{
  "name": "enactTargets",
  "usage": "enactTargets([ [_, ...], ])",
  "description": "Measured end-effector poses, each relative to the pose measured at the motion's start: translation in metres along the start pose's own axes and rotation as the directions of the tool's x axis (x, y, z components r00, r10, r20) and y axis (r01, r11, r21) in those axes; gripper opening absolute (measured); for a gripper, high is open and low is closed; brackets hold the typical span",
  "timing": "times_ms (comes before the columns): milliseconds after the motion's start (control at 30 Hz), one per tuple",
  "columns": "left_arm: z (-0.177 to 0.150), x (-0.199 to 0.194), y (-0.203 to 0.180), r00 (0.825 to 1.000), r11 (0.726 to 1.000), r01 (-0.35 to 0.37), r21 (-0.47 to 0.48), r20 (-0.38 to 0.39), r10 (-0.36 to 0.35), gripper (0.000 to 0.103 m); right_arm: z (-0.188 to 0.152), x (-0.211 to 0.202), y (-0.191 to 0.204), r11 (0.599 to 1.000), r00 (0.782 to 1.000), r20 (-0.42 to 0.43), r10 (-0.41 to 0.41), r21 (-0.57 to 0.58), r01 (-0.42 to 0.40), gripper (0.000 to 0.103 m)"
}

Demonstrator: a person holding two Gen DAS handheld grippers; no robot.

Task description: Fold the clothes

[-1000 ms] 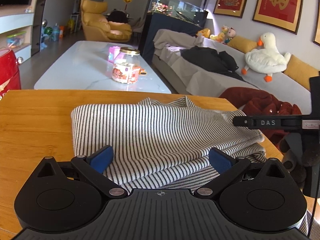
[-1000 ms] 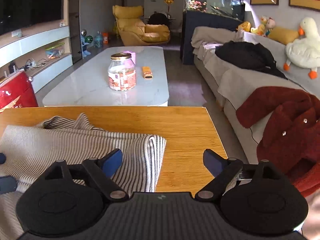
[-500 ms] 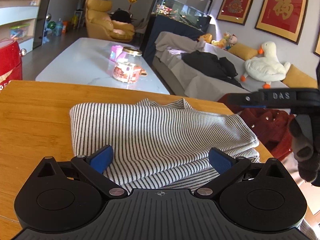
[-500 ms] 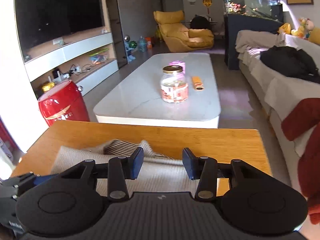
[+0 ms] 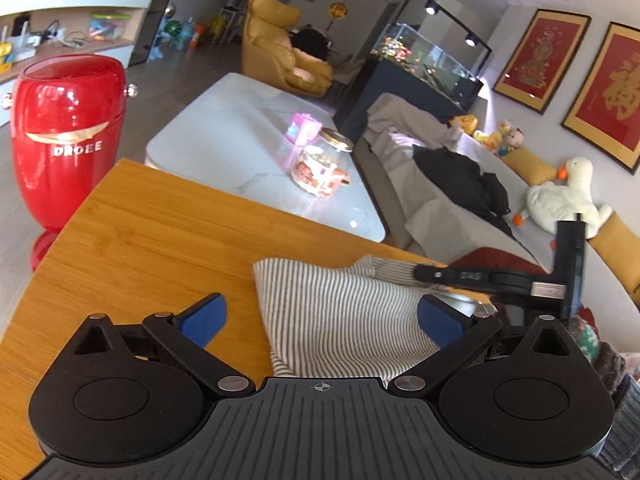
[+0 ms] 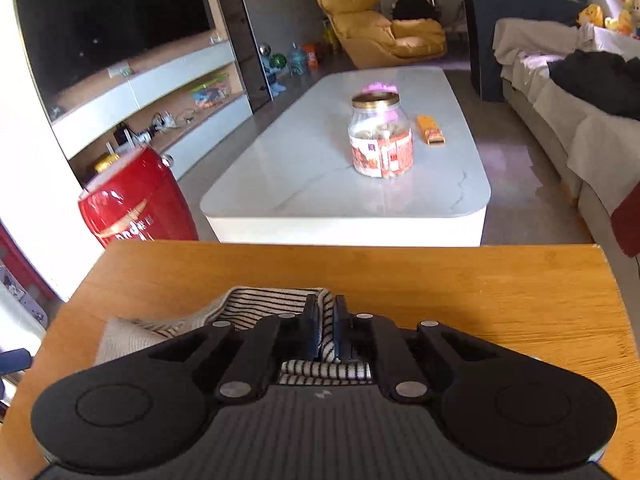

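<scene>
A folded black-and-white striped garment point(image 5: 340, 312) lies on the wooden table point(image 5: 152, 248). My left gripper point(image 5: 322, 318) is open, its blue pads spread above the garment's near left corner, holding nothing. My right gripper point(image 6: 326, 326) is shut on a fold of the striped garment point(image 6: 276, 306) at its far edge. The right gripper also shows in the left wrist view point(image 5: 496, 278), reaching over the garment's far right side.
A red bin point(image 5: 60, 140) stands on the floor left of the table. A white coffee table point(image 6: 344, 176) with a glass jar point(image 6: 380, 140) lies beyond. A sofa point(image 5: 460, 200) with a black garment and a goose toy is to the right.
My right gripper closed from open onto the garment's fold and moved left over it. My left gripper swung left and back, staying open; the red bin came into view.
</scene>
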State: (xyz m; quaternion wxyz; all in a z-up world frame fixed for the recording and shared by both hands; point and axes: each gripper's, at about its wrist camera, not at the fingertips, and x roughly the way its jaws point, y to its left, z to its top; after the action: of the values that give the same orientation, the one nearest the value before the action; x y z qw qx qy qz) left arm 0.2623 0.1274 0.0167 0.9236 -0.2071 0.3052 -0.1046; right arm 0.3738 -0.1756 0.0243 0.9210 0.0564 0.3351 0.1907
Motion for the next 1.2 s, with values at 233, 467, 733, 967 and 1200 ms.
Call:
enactTargets([
  [233,0.003,-0.032,-0.002,0.996,0.997,0.078,-0.012,0.038,-0.077,0.103,-0.041,-0.127,0.022,0.989,0.989,0.061,0.135,-0.067,-0.131,0.006],
  [467,-0.002,-0.047,-0.033,0.993,0.992,0.105,0.075,0.053,-0.109,0.103,-0.116,-0.16,0.036,0.983,0.99,-0.04,0.135,-0.118,-0.139,0.005],
  [733,-0.033,-0.031,-0.038,0.997,0.988,0.059,0.145,-0.064,-0.05,0.103,-0.155,-0.184,0.033,0.989,0.995,-0.039,0.094,-0.108,-0.097,0.011],
  [967,-0.069,-0.028,-0.009,0.985,0.971,-0.048,0.236,-0.152,0.086,0.103,-0.136,-0.224,0.006,0.999,0.989,0.148,-0.026,-0.042,0.033,0.065],
  [1200,-0.076,-0.066,-0.002,0.978,0.989,0.134,0.061,-0.168,-0.122,0.103,-0.15,-0.194,-0.037,0.992,0.997,0.066,-0.048,0.123,0.04,0.078],
])
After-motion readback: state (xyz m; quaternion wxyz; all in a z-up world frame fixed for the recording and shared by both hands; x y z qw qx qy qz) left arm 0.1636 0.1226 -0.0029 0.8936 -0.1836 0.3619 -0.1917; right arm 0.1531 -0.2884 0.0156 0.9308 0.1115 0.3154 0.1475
